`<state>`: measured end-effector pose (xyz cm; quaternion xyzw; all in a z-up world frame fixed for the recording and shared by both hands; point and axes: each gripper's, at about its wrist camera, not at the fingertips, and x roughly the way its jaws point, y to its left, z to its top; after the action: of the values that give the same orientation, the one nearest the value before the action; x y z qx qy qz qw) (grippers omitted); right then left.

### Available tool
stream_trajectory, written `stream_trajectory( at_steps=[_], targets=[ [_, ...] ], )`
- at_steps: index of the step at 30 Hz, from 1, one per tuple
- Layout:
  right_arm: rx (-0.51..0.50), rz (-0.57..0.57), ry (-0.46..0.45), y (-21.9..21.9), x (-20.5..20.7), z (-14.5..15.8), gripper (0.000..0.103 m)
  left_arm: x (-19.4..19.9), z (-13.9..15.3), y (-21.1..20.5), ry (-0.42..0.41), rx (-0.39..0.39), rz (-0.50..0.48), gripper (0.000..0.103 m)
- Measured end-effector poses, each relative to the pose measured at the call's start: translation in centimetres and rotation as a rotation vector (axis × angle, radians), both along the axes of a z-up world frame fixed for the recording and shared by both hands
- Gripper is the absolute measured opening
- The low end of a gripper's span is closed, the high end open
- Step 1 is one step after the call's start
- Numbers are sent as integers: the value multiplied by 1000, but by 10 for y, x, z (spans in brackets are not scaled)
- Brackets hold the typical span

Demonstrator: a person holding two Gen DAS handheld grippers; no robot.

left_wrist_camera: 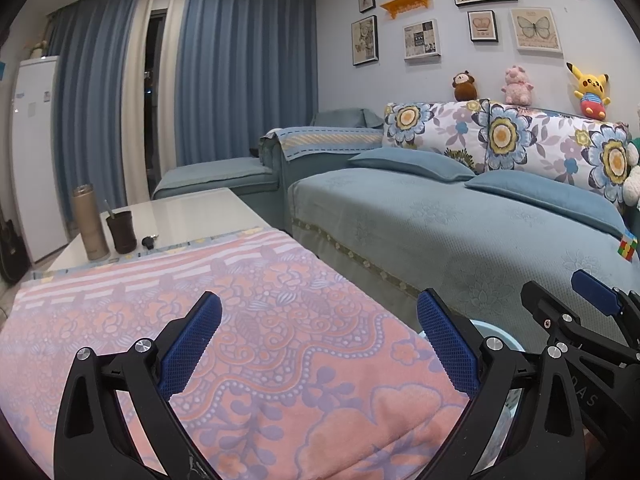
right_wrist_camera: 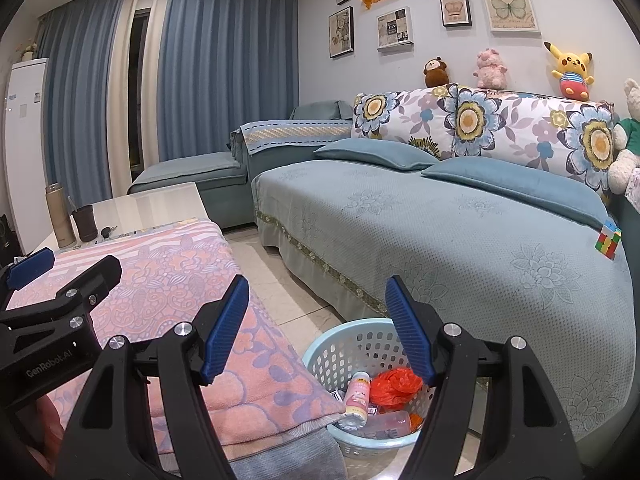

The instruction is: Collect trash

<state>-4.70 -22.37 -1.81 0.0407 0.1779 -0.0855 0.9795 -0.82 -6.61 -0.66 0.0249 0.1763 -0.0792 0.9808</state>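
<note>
A light blue perforated basket [right_wrist_camera: 340,344] stands on the floor between the table and the sofa. It holds a small pink-labelled bottle [right_wrist_camera: 357,396], a crumpled red-orange bag [right_wrist_camera: 394,386] and a clear plastic bottle [right_wrist_camera: 386,424]. My right gripper [right_wrist_camera: 318,328] is open and empty, above the basket's near side. My left gripper [left_wrist_camera: 320,344] is open and empty over the pink patterned towel [left_wrist_camera: 240,320] on the table. The right gripper [left_wrist_camera: 592,300] shows at the right edge of the left wrist view. The basket's rim [left_wrist_camera: 488,330] peeks out behind the left gripper's right finger.
A gold flask [left_wrist_camera: 90,224], a dark brown cup [left_wrist_camera: 120,232] and keys [left_wrist_camera: 149,242] stand on the white table's far end. A blue-grey sofa [right_wrist_camera: 440,232] with floral cushions runs along the right. A Rubik's cube [right_wrist_camera: 608,238] lies on it. Tiled floor [right_wrist_camera: 288,304] separates table and sofa.
</note>
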Motion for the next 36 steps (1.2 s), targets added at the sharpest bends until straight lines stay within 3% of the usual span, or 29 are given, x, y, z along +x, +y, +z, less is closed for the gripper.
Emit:
stream_trajectory(
  at_steps=[36],
  targets=[
    [-6,-2,5,2,-1,-1,67,3,-2,8,0,14,-10,95]
  ],
)
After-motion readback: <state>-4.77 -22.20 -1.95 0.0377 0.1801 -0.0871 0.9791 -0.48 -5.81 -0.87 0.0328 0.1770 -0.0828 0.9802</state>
